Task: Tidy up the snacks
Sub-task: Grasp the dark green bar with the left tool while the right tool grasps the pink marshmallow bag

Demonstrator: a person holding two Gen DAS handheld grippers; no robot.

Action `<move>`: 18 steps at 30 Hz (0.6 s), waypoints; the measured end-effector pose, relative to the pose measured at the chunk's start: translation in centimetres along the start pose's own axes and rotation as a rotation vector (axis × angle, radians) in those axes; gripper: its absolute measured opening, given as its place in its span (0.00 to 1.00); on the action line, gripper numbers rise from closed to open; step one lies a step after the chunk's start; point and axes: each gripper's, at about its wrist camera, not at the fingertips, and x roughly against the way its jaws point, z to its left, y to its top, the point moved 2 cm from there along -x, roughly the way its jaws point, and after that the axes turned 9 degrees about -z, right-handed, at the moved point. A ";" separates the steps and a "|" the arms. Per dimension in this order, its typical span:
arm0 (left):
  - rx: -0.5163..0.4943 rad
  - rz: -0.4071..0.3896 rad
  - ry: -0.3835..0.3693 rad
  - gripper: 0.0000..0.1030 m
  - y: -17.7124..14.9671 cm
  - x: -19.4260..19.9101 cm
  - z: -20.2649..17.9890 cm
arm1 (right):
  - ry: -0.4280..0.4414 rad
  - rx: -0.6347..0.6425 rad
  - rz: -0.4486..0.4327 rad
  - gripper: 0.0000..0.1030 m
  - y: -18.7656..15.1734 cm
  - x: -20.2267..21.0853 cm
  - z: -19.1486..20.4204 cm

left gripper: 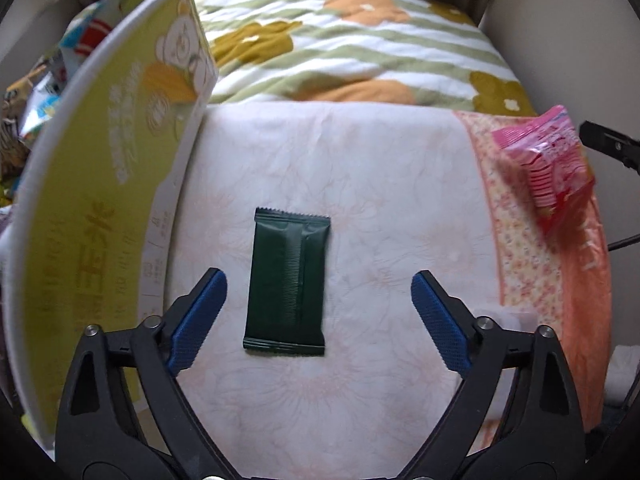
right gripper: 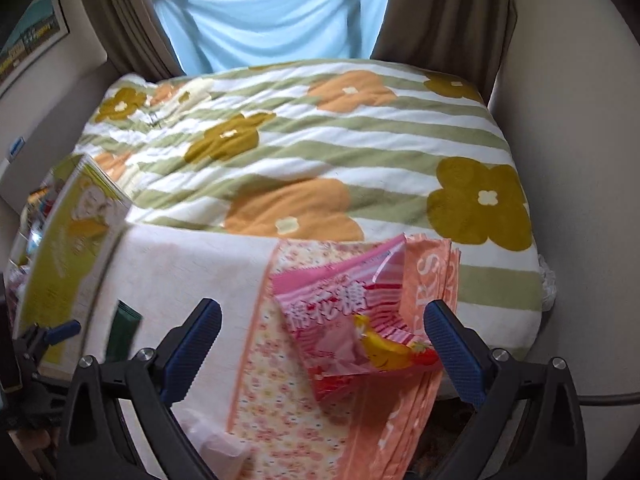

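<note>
Snacks lie on a white cloth spread over the near end of a bed with a flowered, green-striped blanket. The left wrist view shows a dark green packet flat on the cloth, its long side running away from the camera, nearer the cloth's left edge. The left gripper hangs over it with its 2 blue pads spread wide, 1 on each side of the packet's near half, neither pressing on it. A yellow-green box stands tilted along the cloth's left edge; behind it that view alone catches a blurred heap of colourful wrappers.

The right wrist view sees only a sliver of the dark green packet at its left, beside the left gripper's blue tip. It shows instead a pink candy bag lying at the cloth's right edge on an orange floral strip, part of it on a stack of orange bags. The right gripper sits above the bag with fingers wide apart and nothing clamped. In the left view the pink bag is blurred. Only the right view takes in the light blue curtain and brown drapes in full.
</note>
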 end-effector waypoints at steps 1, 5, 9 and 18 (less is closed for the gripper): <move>0.011 0.009 -0.002 0.84 0.0 -0.4 0.3 | -0.008 0.016 0.009 0.98 -0.3 -0.4 -0.1; 0.030 0.056 0.016 0.81 -0.4 -2.0 1.6 | 0.012 0.038 0.042 0.98 -1.4 -1.9 -0.5; 0.039 0.107 0.021 0.65 -1.0 -3.4 2.2 | 0.020 0.052 0.059 0.98 -1.9 -2.7 -0.6; -0.001 0.123 0.027 0.42 -0.4 -3.3 1.6 | -0.003 0.142 0.071 0.98 -2.0 -3.5 -0.5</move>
